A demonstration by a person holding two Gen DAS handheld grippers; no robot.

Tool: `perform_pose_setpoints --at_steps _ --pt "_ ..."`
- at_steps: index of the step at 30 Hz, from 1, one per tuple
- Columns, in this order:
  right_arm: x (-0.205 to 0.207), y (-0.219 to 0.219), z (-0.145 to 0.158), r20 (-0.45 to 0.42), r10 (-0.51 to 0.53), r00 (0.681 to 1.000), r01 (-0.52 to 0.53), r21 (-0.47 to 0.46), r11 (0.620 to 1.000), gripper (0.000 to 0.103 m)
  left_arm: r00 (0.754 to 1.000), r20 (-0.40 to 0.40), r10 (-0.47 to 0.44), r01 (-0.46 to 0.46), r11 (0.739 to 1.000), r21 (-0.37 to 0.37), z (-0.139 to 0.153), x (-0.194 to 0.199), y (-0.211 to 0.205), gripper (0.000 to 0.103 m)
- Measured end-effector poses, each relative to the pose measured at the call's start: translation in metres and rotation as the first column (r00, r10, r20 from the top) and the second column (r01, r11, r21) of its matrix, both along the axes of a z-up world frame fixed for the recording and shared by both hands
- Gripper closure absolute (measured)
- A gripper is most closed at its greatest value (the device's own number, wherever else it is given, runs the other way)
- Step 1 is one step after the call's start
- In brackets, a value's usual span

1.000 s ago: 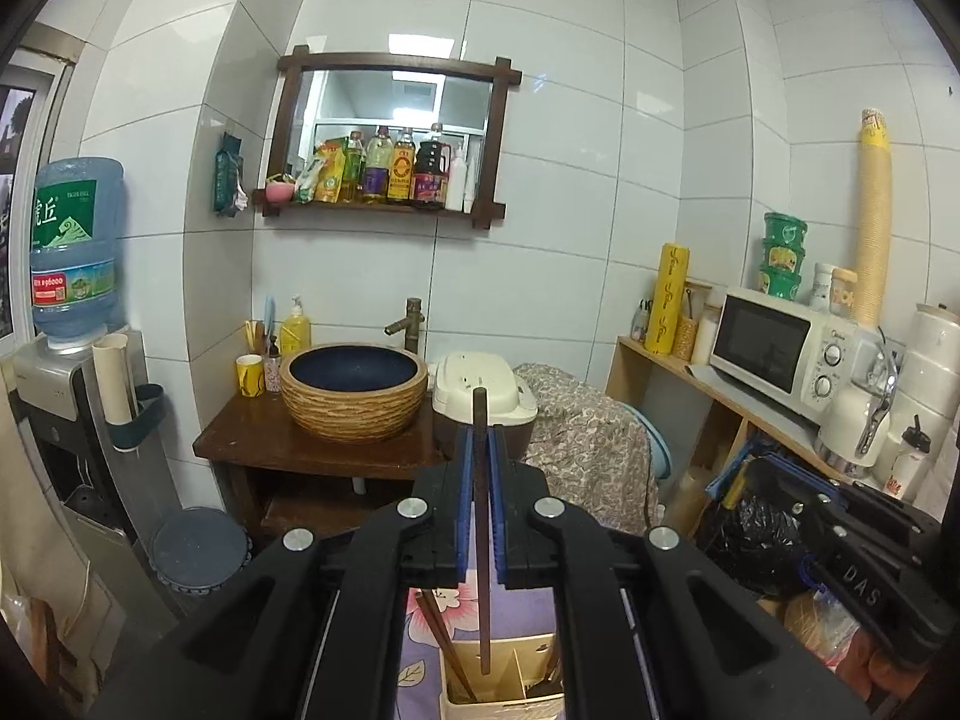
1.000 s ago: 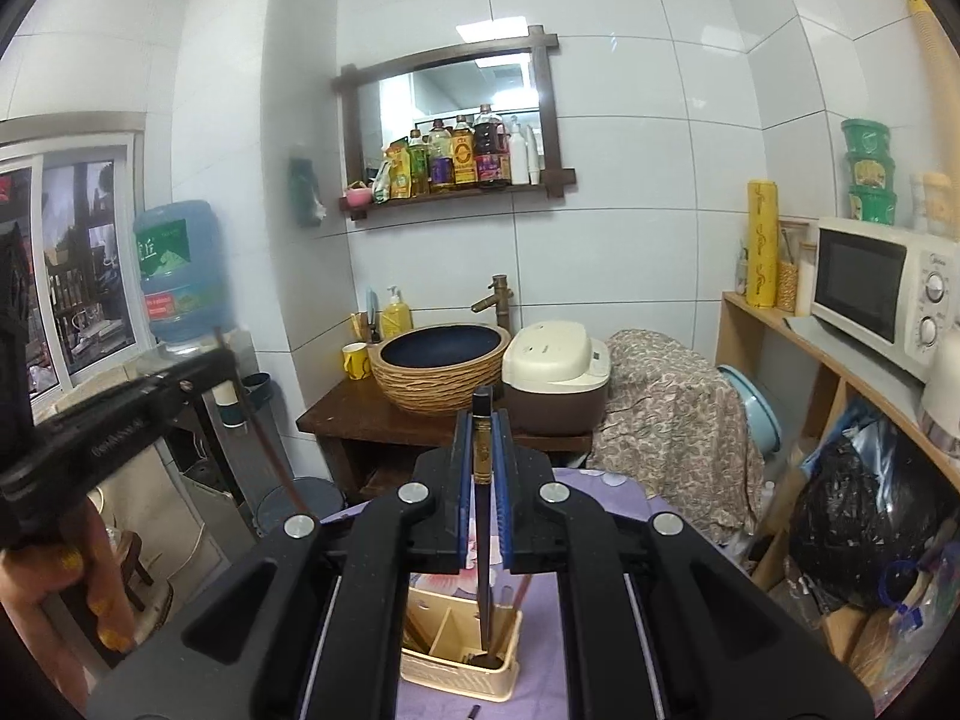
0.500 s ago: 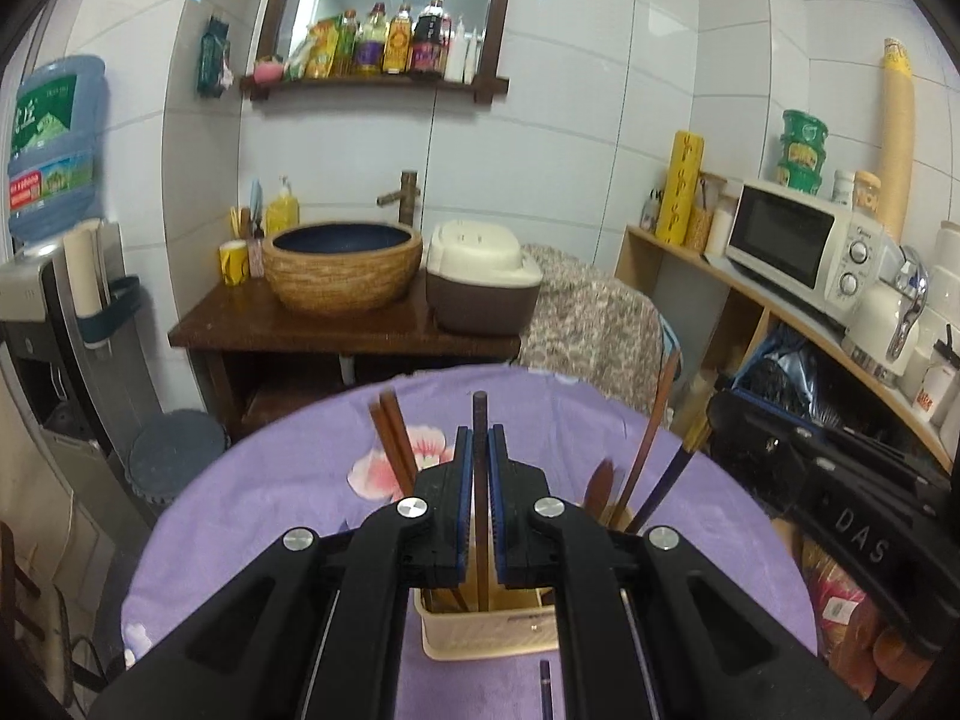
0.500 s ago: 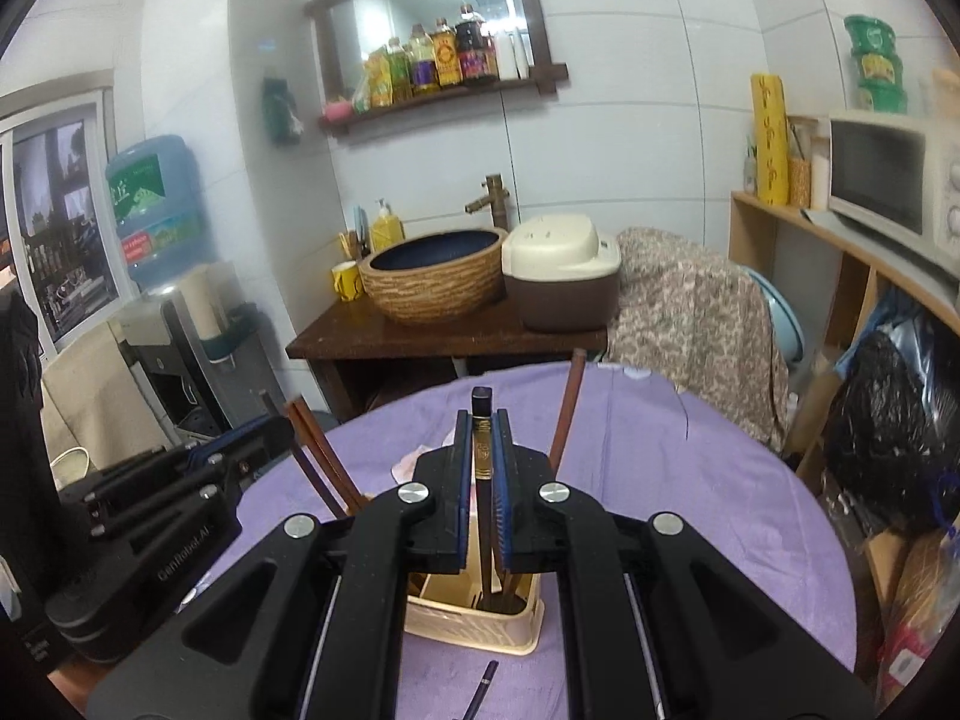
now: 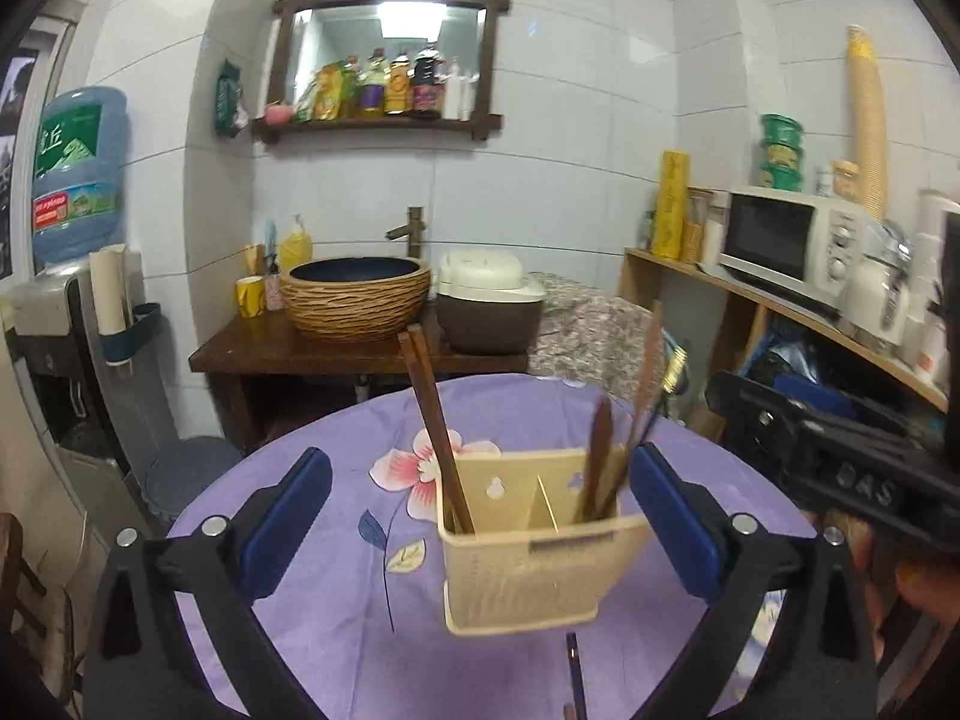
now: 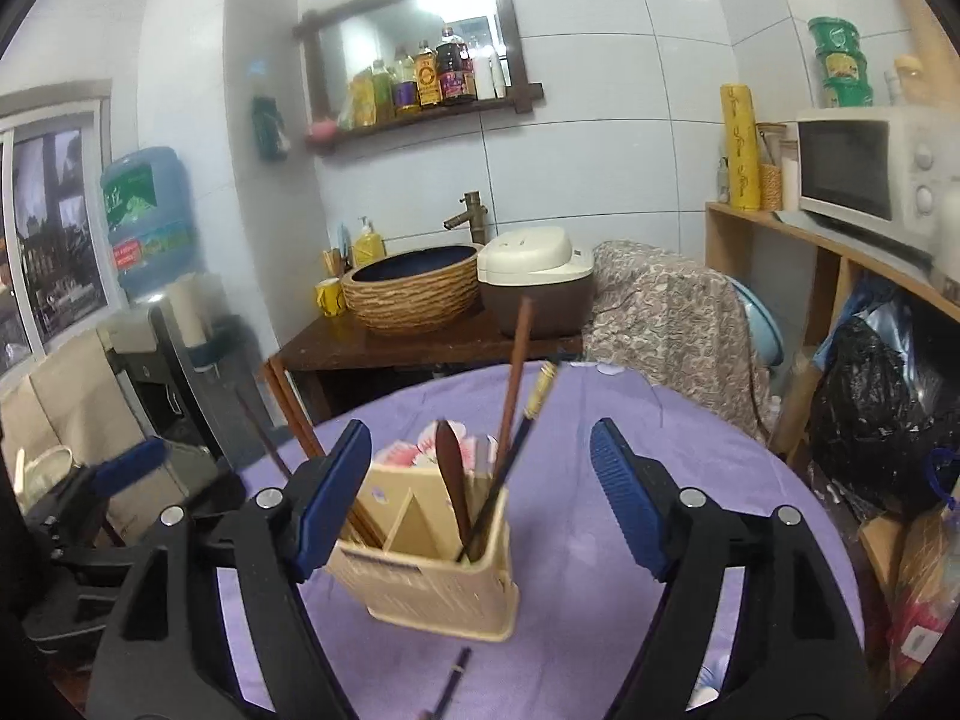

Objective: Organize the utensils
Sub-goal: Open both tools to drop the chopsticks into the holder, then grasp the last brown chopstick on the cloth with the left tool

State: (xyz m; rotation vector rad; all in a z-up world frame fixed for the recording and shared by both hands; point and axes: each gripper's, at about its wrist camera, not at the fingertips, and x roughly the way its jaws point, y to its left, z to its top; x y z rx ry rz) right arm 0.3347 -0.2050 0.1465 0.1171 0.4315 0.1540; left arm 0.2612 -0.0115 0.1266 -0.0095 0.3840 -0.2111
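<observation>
A cream plastic utensil holder [image 5: 528, 558] stands on a round table with a purple floral cloth [image 5: 336, 600]; it also shows in the right wrist view [image 6: 438, 576]. Brown chopsticks [image 5: 432, 420] lean in its left compartment. A dark wooden spoon [image 6: 453, 480], a brown chopstick [image 6: 516, 372] and a black gold-tipped chopstick [image 6: 522, 438] stand in its right compartment. A loose dark chopstick [image 5: 576, 684] lies on the cloth in front of the holder, also seen in the right wrist view [image 6: 450, 684]. My left gripper [image 5: 480, 516] is open and empty. My right gripper [image 6: 480, 498] is open and empty.
Behind the table stand a wooden stand with a woven basin [image 5: 354, 300] and a rice cooker [image 5: 486, 312]. A shelf with a microwave [image 5: 786, 240] is at the right. A water dispenser [image 5: 72, 228] is at the left.
Both grippers were shut on a chopstick over the holder. Both have opened wide, and the chopsticks now stand in the holder.
</observation>
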Motion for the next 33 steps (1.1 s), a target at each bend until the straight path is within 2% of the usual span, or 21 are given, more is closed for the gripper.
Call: perform_pose_setpoints --at_steps 2,3,5,7,10,15,18,21,24,25,28,30,33 --pt "-0.013 -0.004 -0.007 -0.005 -0.033 0.999 0.033 -0.023 0.999 0.008 0.998 -0.048 -0.030 0.031 0.999 0.035 -0.012 -0.014 0.001 0.005" --pt "-0.021 -0.007 -0.013 -0.006 -0.047 0.999 0.047 -0.031 0.998 0.006 0.996 -0.080 -0.036 0.040 0.998 0.048 -0.022 -0.022 0.002 0.005" --pt "-0.037 -0.012 -0.028 -0.006 -0.090 0.996 0.090 -0.050 0.995 0.006 0.991 -0.126 -0.037 0.045 0.997 0.061 -0.039 -0.039 0.003 0.005" --pt "-0.050 -0.015 -0.048 -0.043 -0.122 0.992 0.118 -0.089 0.989 0.006 0.981 -0.186 -0.055 0.069 0.995 0.072 -0.060 -0.059 0.002 0.005" --pt "-0.065 -0.018 -0.072 -0.102 -0.136 0.985 0.124 -0.113 0.986 0.006 0.949 -0.293 -0.118 0.140 0.989 0.054 -0.089 -0.091 -0.007 0.007" --pt "-0.082 -0.026 -0.108 -0.231 -0.125 0.965 0.118 -0.044 0.992 0.006 0.900 -0.398 -0.180 0.242 0.964 0.111 -0.127 -0.136 -0.032 0.035" --pt "-0.090 -0.027 -0.120 -0.257 -0.131 0.958 0.131 -0.017 0.991 0.006 0.873 -0.456 -0.176 0.266 0.954 0.141 -0.147 -0.152 -0.042 0.045" --pt "-0.095 -0.027 -0.128 -0.275 -0.119 0.954 0.127 0.010 0.992 0.006 0.864 -0.482 -0.144 0.252 0.953 0.166 -0.162 -0.160 -0.044 0.052" --pt "-0.101 -0.025 -0.132 -0.288 -0.114 0.951 0.128 0.031 0.991 0.006 0.839 -0.526 -0.136 0.250 0.956 0.153 -0.175 -0.164 -0.044 0.062" --pt "-0.101 -0.024 -0.133 -0.293 -0.113 0.950 0.130 0.039 0.991 0.006 0.842 -0.524 -0.127 0.241 0.958 0.154 -0.178 -0.166 -0.043 0.063" --pt "-0.104 -0.024 -0.134 -0.292 -0.108 0.950 0.129 0.052 0.990 0.006 0.854 -0.512 -0.090 0.204 0.964 0.172 -0.178 -0.166 -0.040 0.078" --pt "-0.105 -0.021 -0.135 -0.294 -0.103 0.950 0.123 0.051 0.991 0.006 0.861 -0.504 -0.066 0.170 0.972 0.164 -0.178 -0.158 -0.034 0.093" --pt "-0.103 -0.017 -0.138 -0.303 -0.098 0.948 0.118 0.048 0.992 0.006 0.859 -0.511 -0.038 0.111 0.987 0.113 -0.176 -0.136 -0.015 0.096"
